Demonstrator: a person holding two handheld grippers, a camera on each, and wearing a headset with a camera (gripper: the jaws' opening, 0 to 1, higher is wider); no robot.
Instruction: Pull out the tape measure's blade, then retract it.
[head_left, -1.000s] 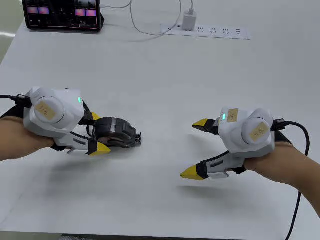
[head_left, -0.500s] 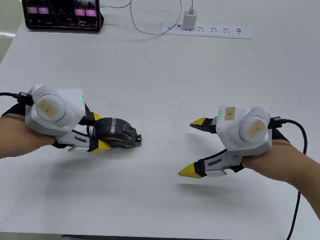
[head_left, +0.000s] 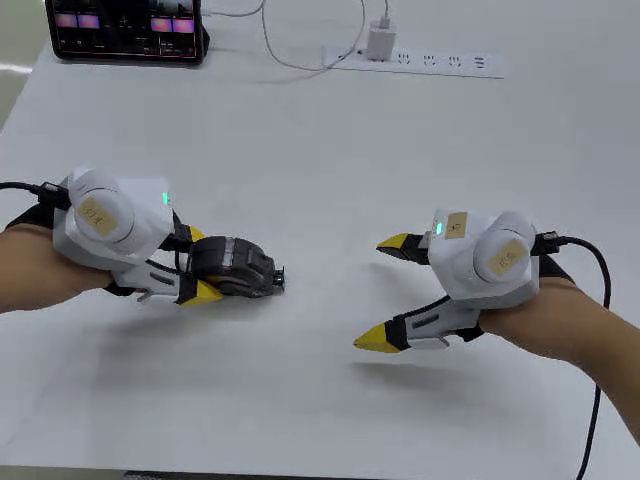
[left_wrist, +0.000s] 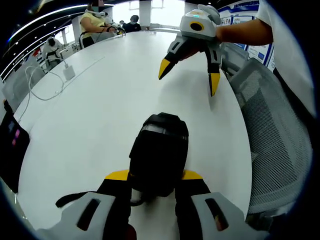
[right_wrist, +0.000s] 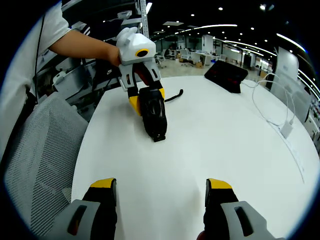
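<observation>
A black tape measure lies on the white table, its blade tip pointing right toward the other gripper. My left gripper is shut on the tape measure's body, yellow tips on either side of it. My right gripper hovers open to the right, a short way from the tape's tip, nothing between its yellow-tipped fingers. In the right gripper view the tape measure lies straight ahead, held by the left gripper. In the left gripper view the right gripper faces me, open.
A dark device with a lit screen stands at the back left. A white power strip with a plugged charger and cable lies along the back edge. A mesh chair stands beside the table.
The right gripper has drifted slightly left toward the tape measure. The left gripper and tape measure have barely moved.
</observation>
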